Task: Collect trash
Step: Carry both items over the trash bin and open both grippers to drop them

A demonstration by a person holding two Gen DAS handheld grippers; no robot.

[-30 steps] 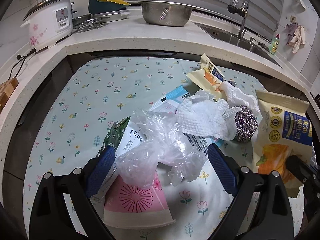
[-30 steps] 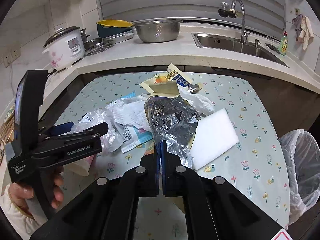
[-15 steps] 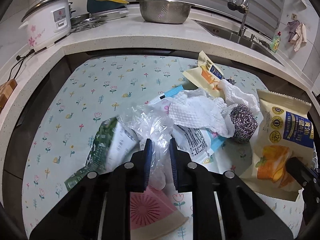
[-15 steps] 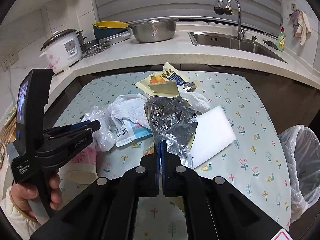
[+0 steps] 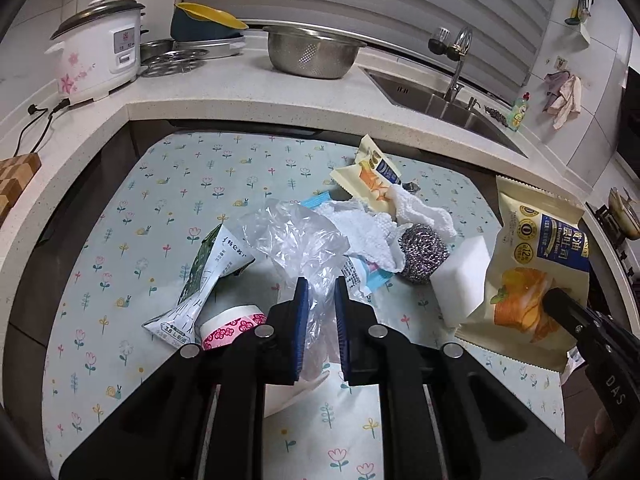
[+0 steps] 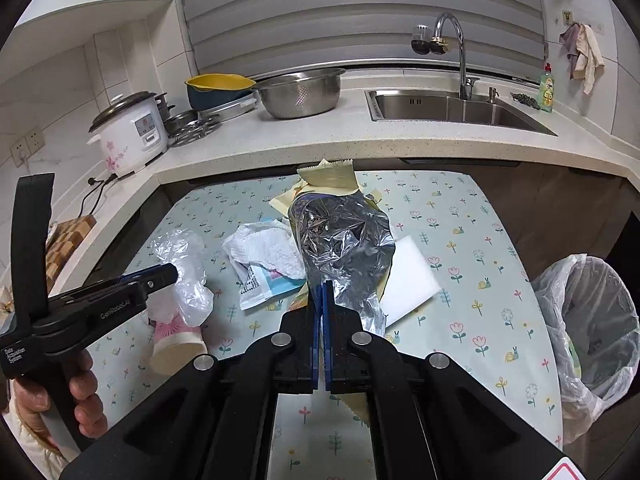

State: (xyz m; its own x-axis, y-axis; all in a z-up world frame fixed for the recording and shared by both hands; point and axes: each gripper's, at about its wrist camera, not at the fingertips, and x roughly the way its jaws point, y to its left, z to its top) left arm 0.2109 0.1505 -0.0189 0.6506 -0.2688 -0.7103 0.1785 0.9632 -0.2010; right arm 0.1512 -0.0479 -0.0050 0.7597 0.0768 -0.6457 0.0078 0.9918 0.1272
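Observation:
A crumpled clear plastic bag [image 5: 296, 236] sits between the blue pads of my left gripper [image 5: 322, 284]. The jaws are closing and pinch it, and it hangs lifted off the trash pile. The right wrist view shows that gripper [image 6: 168, 274] with the bag [image 6: 192, 280] drooping over a pink paper cup [image 6: 176, 340]. My right gripper [image 6: 322, 286] is shut on a yellow toast bag with a silver lining [image 6: 340, 240], held above the table. In the left wrist view the toast bag [image 5: 536, 272] hangs at the right from the right gripper [image 5: 554, 296].
On the flowered tablecloth [image 5: 180, 184] lie a green-white wrapper [image 5: 208, 276], a white paper towel [image 5: 360, 232], a steel scourer [image 5: 422, 252], a white sponge [image 5: 460, 280] and a small yellow wrapper [image 5: 368, 176]. A bin lined with a clear bag [image 6: 588, 320] stands right of the table.
My left jaws went from wide open to pinched on the clear plastic bag, then rose with it. My right gripper lifted a little with the toast bag.

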